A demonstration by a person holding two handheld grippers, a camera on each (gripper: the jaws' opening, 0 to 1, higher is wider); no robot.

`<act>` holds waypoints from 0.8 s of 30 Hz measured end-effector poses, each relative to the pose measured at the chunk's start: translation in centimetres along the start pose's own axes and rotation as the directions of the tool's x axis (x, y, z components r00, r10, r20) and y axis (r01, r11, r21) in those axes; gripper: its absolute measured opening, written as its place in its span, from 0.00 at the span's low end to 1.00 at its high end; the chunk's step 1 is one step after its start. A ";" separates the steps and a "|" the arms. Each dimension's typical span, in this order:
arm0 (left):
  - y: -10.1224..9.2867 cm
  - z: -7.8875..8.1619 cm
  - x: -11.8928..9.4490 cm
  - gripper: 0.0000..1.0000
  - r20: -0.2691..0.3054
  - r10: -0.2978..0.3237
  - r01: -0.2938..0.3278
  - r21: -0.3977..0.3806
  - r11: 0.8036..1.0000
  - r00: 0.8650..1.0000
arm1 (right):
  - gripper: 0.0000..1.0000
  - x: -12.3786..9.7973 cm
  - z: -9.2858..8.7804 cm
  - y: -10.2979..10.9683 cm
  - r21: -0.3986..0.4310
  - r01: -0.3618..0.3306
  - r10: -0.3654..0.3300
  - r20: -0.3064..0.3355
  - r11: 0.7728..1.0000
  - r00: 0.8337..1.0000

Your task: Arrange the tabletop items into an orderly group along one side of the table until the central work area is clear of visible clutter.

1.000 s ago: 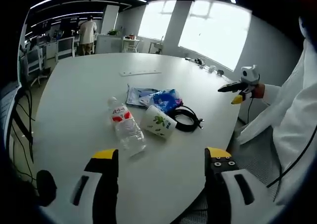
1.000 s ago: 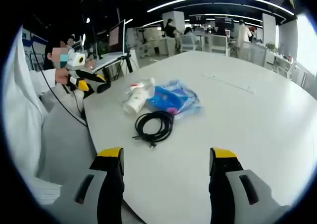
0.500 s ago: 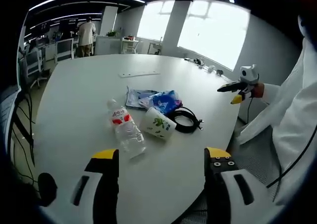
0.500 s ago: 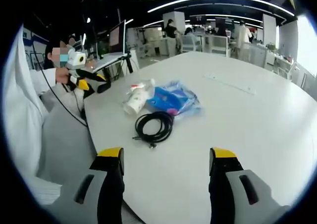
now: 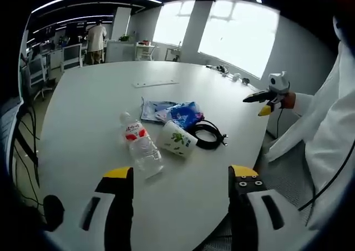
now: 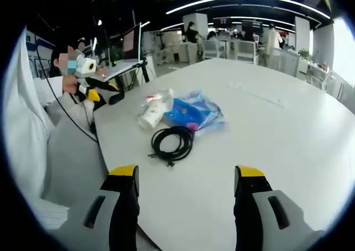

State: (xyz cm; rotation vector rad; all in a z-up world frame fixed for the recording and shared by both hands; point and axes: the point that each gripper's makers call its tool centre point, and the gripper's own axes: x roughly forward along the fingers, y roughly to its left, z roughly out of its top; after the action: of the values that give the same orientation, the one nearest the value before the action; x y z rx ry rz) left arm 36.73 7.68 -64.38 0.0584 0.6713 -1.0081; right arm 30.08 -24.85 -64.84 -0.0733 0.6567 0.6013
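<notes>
The left gripper (image 5: 181,190) is wide open and holds nothing; so is the right gripper (image 6: 187,190). Nearest the left one lies the clear plastic bottle (image 5: 141,144), long axis pointing away. Past it: white paper cup (image 5: 178,138), black coiled cable (image 5: 209,133), blue plastic bag (image 5: 176,111).

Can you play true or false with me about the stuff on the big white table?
1. The bottle is standing up. False: it lies on its side.
2. The cup has tipped over. True.
3. The black cable is coiled on the table. True.
4. The left gripper is squeezing the bottle. False: its jaws are open and apart from it.
5. The blue bag lies beside the cup. True.
6. The right gripper holds the cable. False: it is open and empty.
</notes>
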 end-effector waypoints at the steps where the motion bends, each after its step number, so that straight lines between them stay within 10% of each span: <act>1: 0.0 0.0 0.0 0.70 0.001 -0.001 0.001 0.001 1.000 1.000 | 0.69 0.0 0.1 0.0 0.000 0.000 0.000 0.002 1.000 1.000; 24: 0.5 2.1 1.0 0.69 0.023 -0.005 0.004 0.023 1.000 1.000 | 0.66 0.8 2.6 -1.0 0.015 0.013 -0.014 0.055 1.000 0.998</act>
State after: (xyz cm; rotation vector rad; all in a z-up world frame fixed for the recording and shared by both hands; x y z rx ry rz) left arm 38.50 6.51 -63.34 0.0656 0.6393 -1.0195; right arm 32.56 -24.67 -63.35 -0.0473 0.6065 0.5835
